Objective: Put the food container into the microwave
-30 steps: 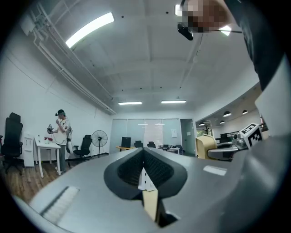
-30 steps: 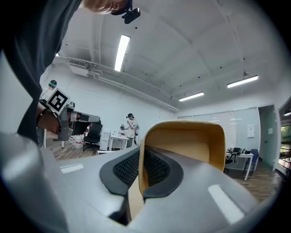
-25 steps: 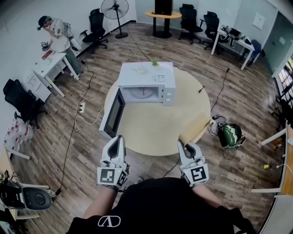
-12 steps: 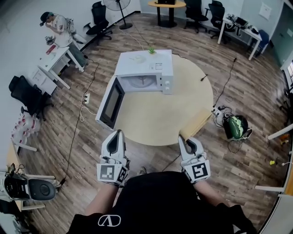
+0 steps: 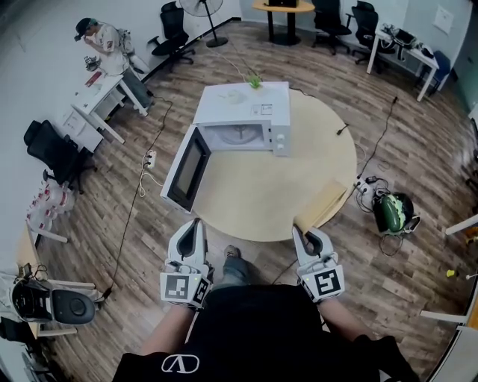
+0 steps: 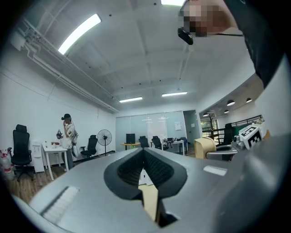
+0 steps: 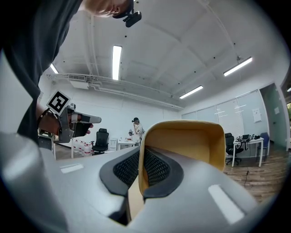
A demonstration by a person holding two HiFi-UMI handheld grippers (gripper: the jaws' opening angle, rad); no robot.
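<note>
Head view: table farther off; left hand-held gripper closed, right clamps food container.

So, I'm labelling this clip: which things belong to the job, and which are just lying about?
Job: container, held in the right gripper; microwave; its open door.
Lying about: fan; chairs; power strip; desks.
</note>
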